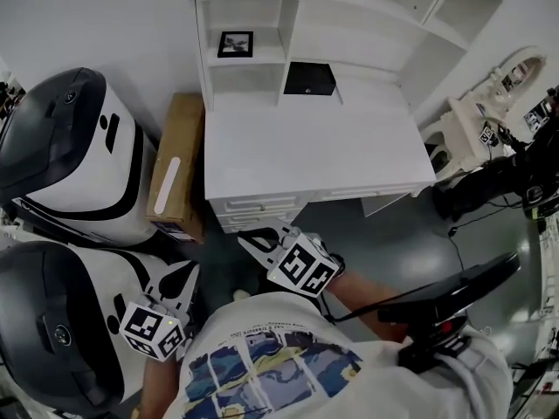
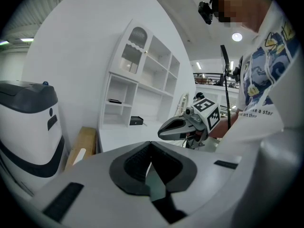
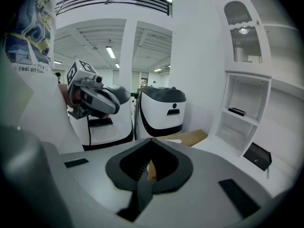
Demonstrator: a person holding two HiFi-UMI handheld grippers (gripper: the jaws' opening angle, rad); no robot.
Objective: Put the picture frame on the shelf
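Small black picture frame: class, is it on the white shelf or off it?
On it: the small black picture frame lies flat in a left compartment of the white shelf.

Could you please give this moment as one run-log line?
picture frame: on shelf; left gripper: shut, empty; right gripper: shut, empty; black box: on desk

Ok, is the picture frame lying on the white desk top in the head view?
No, the picture frame sits inside an upper compartment of the shelf, above the desk top.
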